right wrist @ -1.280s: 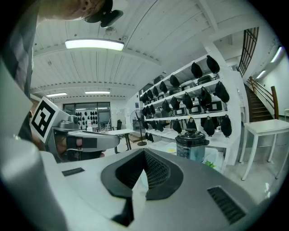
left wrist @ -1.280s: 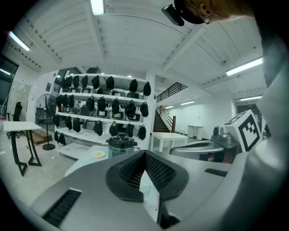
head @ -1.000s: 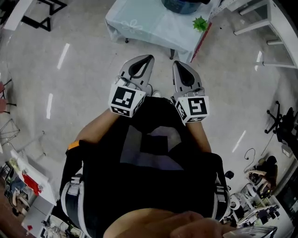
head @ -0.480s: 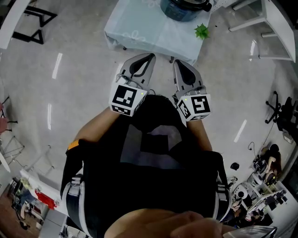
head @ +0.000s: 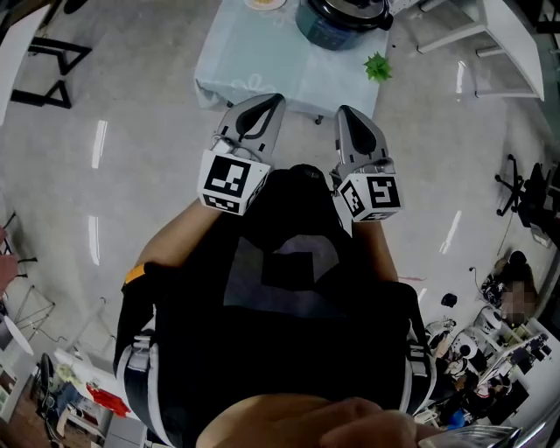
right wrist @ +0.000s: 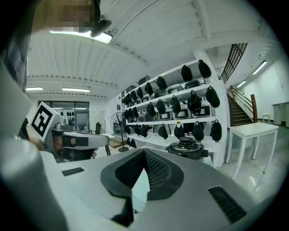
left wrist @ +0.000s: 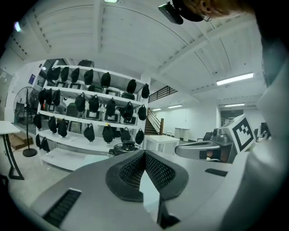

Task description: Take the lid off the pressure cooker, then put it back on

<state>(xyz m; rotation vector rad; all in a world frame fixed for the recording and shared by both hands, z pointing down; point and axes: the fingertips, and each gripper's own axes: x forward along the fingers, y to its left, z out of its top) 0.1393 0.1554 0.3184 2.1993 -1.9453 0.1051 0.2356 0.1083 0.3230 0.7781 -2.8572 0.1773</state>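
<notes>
Short of the table [head: 249, 66] bearing the pressure cooker [head: 337, 19], holds left gripper [head: 275, 100] and right gripper [head: 346, 112] side by side, jaws together, empty.

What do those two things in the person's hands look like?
The left tool and right tool are smooth grey shells tapering to a tip, with black mesh pads inside. Each carries a white cube printed with black square markers. The person wears a black top.
</notes>
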